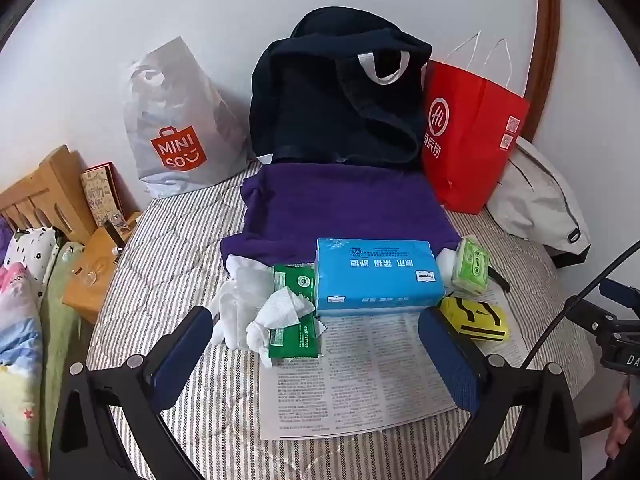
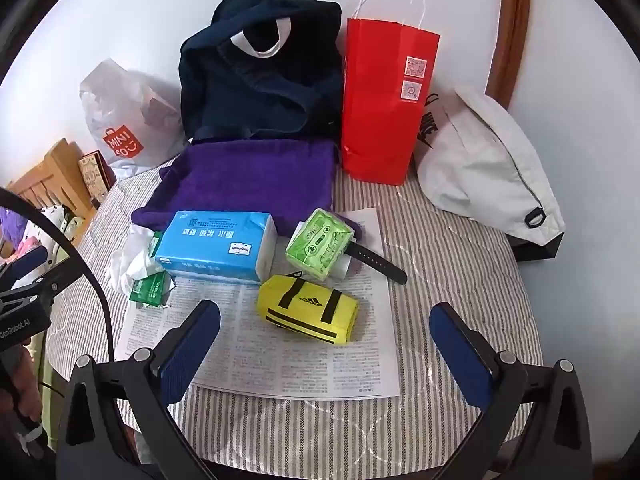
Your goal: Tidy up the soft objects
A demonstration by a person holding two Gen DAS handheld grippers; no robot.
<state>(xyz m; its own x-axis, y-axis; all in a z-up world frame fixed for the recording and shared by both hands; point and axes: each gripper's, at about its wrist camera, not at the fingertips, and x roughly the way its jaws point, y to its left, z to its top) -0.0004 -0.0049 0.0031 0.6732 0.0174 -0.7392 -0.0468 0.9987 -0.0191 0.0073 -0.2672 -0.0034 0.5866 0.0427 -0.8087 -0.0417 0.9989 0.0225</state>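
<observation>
Setting: a bed [image 2: 460,280] with a striped cover; a printed sheet [image 2: 280,360] lies on it, bags stand against the wall.
Left gripper [image 1: 316,344]: fingers spread wide, nothing between them, hovering over the printed sheet, tilted down toward the blue tissue pack [image 1: 376,276].
Right gripper [image 2: 324,344]: fingers likewise spread and empty, aimed down at the yellow pouch [image 2: 308,312].
Soft items: blue tissue pack on the front edge of the purple towel [image 2: 248,176]; green wipes packet [image 1: 294,320] with crumpled white tissue [image 1: 276,312] touching its left side; light-green tissue pack [image 2: 320,242] just right of it; yellow pouch nearest, on the sheet.
Step in hand (judged): the approach before a first pick; nothing is sorted yet.
Technique: take the yellow pouch across its short width, closing gently so it does not squash out sideways.
Caution: the black strap [image 2: 376,264] beside the light-green pack could snag; keep the sheet from lifting with the pouch.
Destination: not evident; the dark open bag [image 2: 260,72] is a plausible receptacle.
</observation>
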